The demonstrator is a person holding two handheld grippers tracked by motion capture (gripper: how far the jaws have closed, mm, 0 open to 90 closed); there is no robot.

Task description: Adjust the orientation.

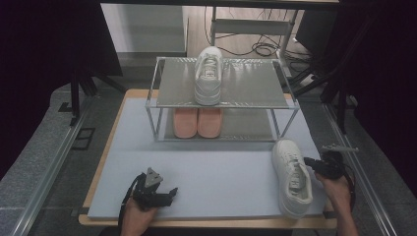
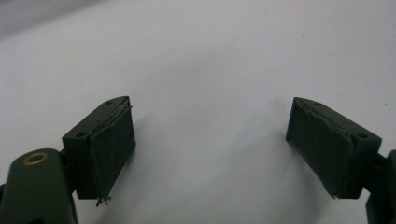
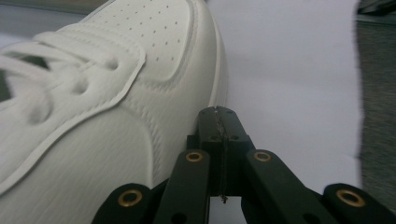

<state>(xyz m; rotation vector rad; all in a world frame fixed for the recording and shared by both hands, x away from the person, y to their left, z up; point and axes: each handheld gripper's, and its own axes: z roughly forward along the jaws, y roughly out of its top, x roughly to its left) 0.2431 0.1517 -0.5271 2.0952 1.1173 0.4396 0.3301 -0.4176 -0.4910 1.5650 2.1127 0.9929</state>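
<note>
Nudging the white sneaker [image 1: 293, 176] with its jaws pressed together and empty, the right gripper [image 3: 219, 114] meets light, pliable leather; the stiffer heel collar looks the best hold.

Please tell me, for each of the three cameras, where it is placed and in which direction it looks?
High view: above the person's side, facing forward and down on the table, rack, both hands.
Left gripper view: on the left gripper, along its open jaws at bare table.
Right gripper view: on the right gripper, jaws shut, tips against the near shoe.
Shared: the high view also shows that shoe beside the right gripper.
</note>
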